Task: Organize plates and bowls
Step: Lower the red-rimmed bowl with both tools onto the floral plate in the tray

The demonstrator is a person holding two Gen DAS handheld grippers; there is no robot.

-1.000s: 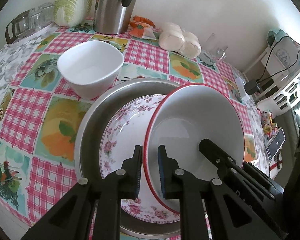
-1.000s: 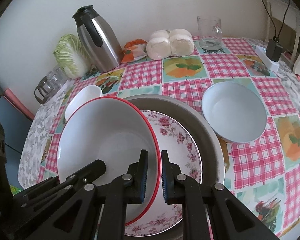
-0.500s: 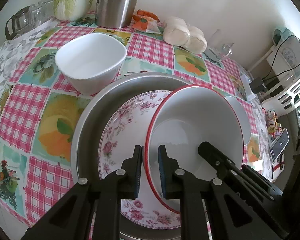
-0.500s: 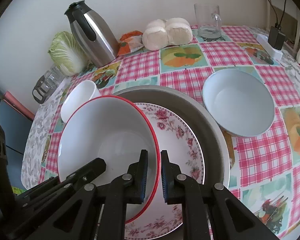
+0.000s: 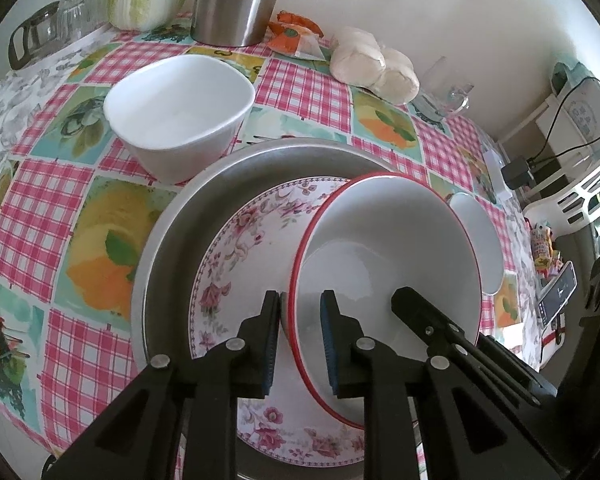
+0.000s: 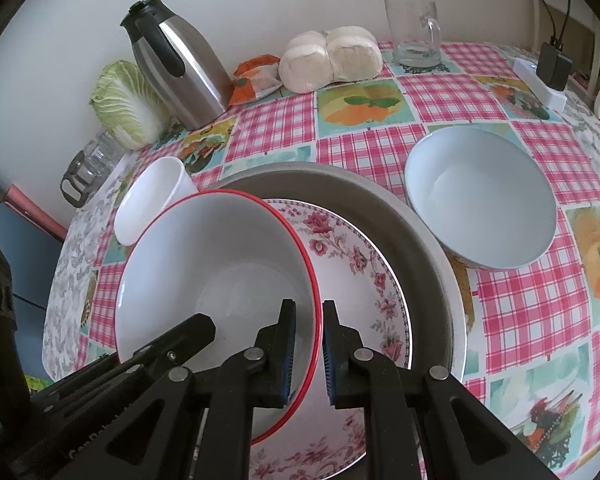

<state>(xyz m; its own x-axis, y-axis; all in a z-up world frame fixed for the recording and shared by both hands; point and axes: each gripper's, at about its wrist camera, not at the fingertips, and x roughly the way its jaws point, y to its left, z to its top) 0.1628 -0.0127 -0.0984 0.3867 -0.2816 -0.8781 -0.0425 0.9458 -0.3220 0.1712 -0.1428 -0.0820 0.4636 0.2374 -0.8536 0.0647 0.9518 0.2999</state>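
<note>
- The left gripper (image 5: 300, 344) straddles the left rim of the red-rimmed white bowl (image 5: 392, 248); its jaws are opening, with a visible gap beside the rim.
- The right gripper (image 6: 308, 354) is clamped narrowly on the same bowl's right rim.
- The bowl sits tilted over the pink floral plate (image 5: 251, 240), which lies in the wide grey metal pan (image 5: 171, 240) on the checked tablecloth (image 5: 31, 208).
- A squarish white bowl (image 5: 179, 108) stands at the far left, and a round pale-blue bowl (image 6: 480, 200) just right of the pan.
</note>
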